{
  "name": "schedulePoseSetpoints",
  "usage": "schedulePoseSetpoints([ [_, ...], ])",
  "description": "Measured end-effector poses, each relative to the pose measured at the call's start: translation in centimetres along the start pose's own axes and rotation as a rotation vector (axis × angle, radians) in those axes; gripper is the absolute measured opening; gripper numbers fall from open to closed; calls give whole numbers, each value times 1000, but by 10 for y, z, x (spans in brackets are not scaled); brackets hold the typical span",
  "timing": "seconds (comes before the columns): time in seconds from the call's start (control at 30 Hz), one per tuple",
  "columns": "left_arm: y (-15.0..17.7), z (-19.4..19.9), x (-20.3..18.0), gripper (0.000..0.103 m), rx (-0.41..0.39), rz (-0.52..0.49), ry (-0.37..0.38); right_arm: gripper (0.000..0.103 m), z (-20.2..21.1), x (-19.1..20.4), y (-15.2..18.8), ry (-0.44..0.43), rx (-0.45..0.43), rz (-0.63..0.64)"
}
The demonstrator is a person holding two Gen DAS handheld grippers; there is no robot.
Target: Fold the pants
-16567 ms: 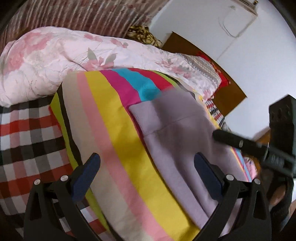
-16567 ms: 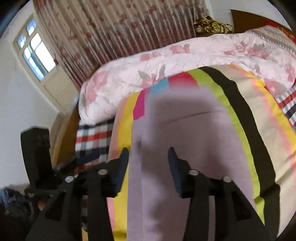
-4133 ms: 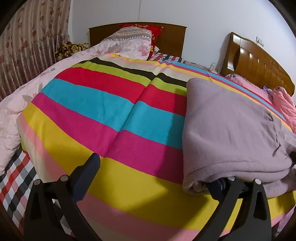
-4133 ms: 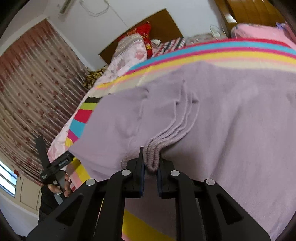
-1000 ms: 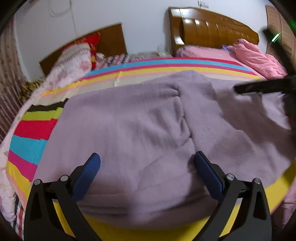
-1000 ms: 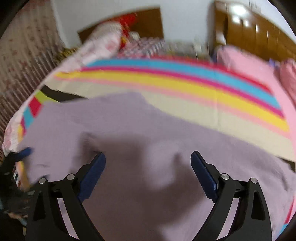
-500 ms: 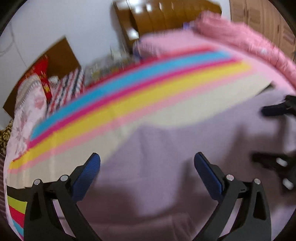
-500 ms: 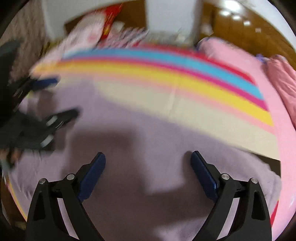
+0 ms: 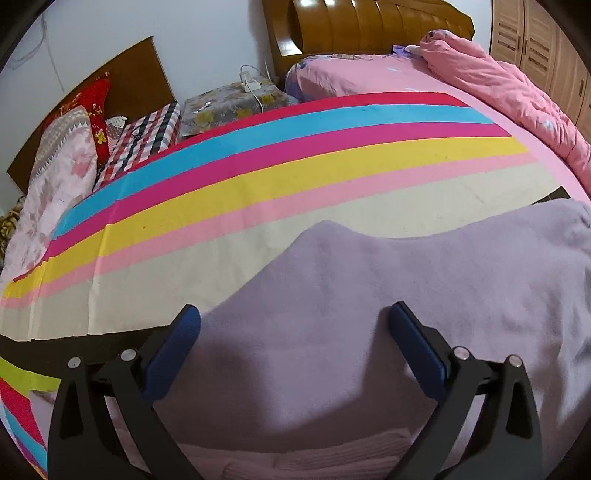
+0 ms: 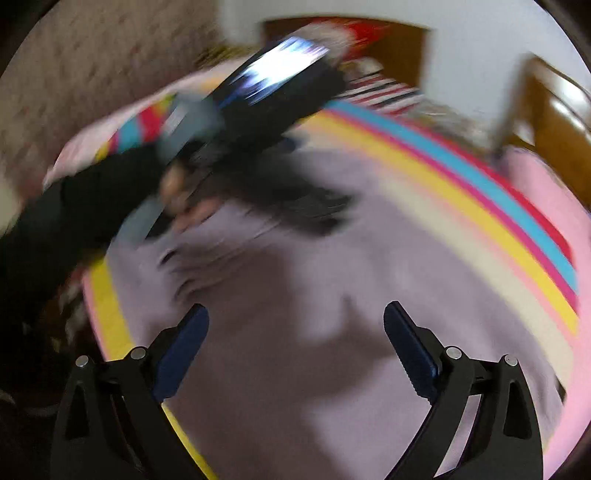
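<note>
The lilac pants [image 9: 388, 295] lie folded on the striped sheet [image 9: 258, 184], filling the lower half of the left wrist view, with a ribbed band [image 9: 314, 458] at the bottom edge. My left gripper [image 9: 295, 321] hovers just above them, open, nothing between its blue pads. In the blurred right wrist view the pants [image 10: 314, 350] spread under my right gripper [image 10: 295, 317], which is also open and empty. The left gripper's body [image 10: 266, 92], a hand [image 10: 177, 199] and a dark sleeve [image 10: 74, 206] cross the upper left of that view.
A pink quilt [image 9: 517, 96] lies on the far right of the bed below a wooden headboard [image 9: 369, 26]. Pillows [image 9: 70, 147] and a covered stand [image 9: 232, 103] with a charger sit at the back left. Curtains [image 10: 92, 74] show blurred behind the bed.
Both grippers have let go of the pants and stay open. The left view has swung right and settled; the right view is swinging left, bringing the left gripper and hand into it.
</note>
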State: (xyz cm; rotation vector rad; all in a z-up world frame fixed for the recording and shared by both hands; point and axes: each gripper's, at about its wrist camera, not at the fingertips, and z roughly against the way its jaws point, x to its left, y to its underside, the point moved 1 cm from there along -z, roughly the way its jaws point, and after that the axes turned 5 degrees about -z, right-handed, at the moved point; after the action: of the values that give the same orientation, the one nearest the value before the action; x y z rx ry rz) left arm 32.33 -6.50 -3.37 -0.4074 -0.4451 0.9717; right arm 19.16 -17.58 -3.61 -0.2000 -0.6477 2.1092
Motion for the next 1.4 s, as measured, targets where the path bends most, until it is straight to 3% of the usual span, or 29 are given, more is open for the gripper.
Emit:
schedulePoseSetpoints([
  [0.07,4,-2,-5,102,0,3,3,95,-22,3,15,8,70,19],
  [0.17,7,-11,-9,102,0,8,10,95,-7,-7,30,-58,26,-56],
  [0.3,4,-23,-8,102,3,7,8,95,15,-14,47,-22,79,-57],
  [0.37,5,-27,-5,102,2,2,1,95,22,-32,41,7,34,-112],
  [0.47,5,-28,-7,102,-2,-6,-19,95,27,-92,27,72,-22,-314],
  [0.53,5,-29,-10,102,-6,-12,-37,95,18,-123,20,50,-18,-391],
  [0.6,5,-28,-12,102,-11,-21,-57,95,2,-153,16,166,47,-439],
  [0.63,5,-28,-13,102,-13,-23,-64,95,1,-161,14,145,49,-464],
  [0.8,5,-29,-11,102,-11,-14,-58,95,31,-150,-1,189,-88,-453],
  [0.93,5,-29,-10,102,-12,-14,-57,97,-2,-180,3,241,-30,-479],
  [1.4,2,-28,-12,102,-21,-1,-82,99,-14,-179,9,211,-105,-523],
])
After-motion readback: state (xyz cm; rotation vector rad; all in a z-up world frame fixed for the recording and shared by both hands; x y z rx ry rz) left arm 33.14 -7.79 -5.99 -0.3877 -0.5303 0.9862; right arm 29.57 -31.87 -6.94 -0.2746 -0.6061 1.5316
